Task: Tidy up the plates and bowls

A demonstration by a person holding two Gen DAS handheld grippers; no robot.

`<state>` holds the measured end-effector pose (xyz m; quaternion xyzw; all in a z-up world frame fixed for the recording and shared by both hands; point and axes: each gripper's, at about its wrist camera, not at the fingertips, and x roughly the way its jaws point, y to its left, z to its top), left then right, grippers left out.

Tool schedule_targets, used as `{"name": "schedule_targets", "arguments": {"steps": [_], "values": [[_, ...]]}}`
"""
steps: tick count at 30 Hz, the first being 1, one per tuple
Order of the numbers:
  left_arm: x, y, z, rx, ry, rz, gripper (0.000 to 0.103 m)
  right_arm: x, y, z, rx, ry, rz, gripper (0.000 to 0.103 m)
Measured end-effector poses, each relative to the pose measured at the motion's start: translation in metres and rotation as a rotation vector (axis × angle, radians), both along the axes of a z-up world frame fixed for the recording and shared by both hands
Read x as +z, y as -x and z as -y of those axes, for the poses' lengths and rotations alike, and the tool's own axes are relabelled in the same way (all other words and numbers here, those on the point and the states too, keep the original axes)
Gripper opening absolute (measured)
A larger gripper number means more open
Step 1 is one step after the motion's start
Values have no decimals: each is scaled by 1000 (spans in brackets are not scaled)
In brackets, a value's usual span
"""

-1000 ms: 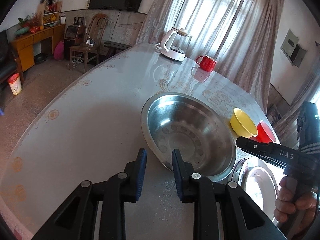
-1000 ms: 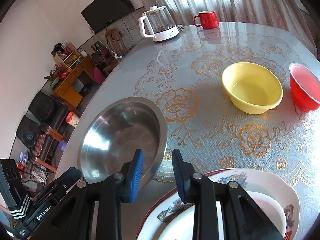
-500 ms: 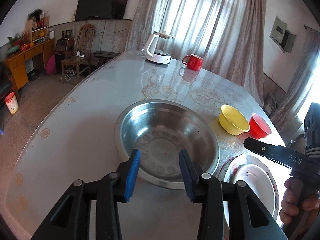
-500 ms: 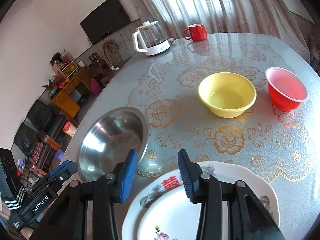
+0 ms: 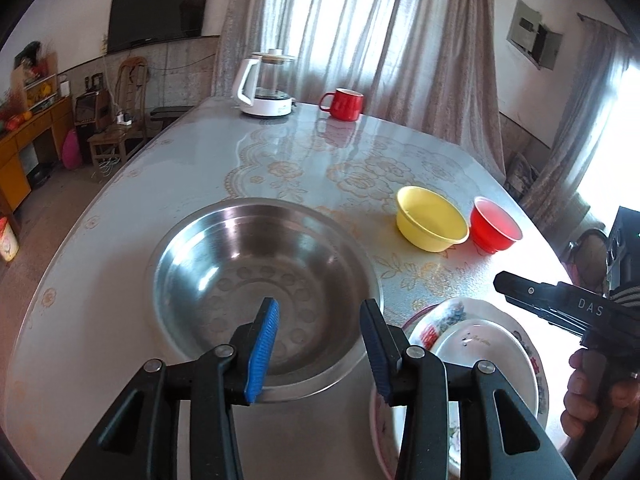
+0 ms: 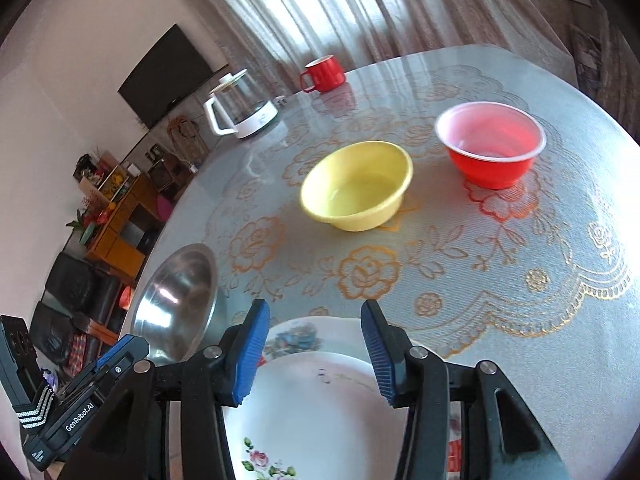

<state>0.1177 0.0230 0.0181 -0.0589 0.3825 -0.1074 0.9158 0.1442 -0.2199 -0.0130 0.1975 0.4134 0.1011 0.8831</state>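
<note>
Two grippers hang empty with jaws that have just been opening: the left gripper [image 5: 318,338] over the near rim of the steel basin [image 5: 224,256], the right gripper [image 6: 316,346] over the white plate [image 6: 320,408] stacked on the flowered plate [image 6: 294,334]; no pick appears begun. Further right, yellow bowl [image 6: 358,184] and red bowl [image 6: 490,148] stand just beside each other, so nesting them likely calls for a rim grip next. Legible writing: "GenRobot.AI" on the left tool, "DAS" on the right.

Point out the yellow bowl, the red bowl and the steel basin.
yellow bowl [image 6: 356,188], right wrist view, inner floor.
red bowl [image 6: 490,140], right wrist view, inside wall.
steel basin [image 5: 256,276], left wrist view, embossed bottom.
</note>
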Motion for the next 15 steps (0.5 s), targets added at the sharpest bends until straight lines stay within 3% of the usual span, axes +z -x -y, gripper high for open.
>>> {"name": "schedule_targets", "arguments": {"steps": [10, 12, 15], "values": [[10, -30, 42, -104, -20, -10, 43, -9, 3, 37, -89, -20, 2, 47], [11, -39, 51, -120, -21, -19, 43, -10, 0, 41, -97, -8, 2, 39], [13, -55, 63, -136, -30, -24, 43, -8, -6, 48, -103, -10, 3, 37]]}}
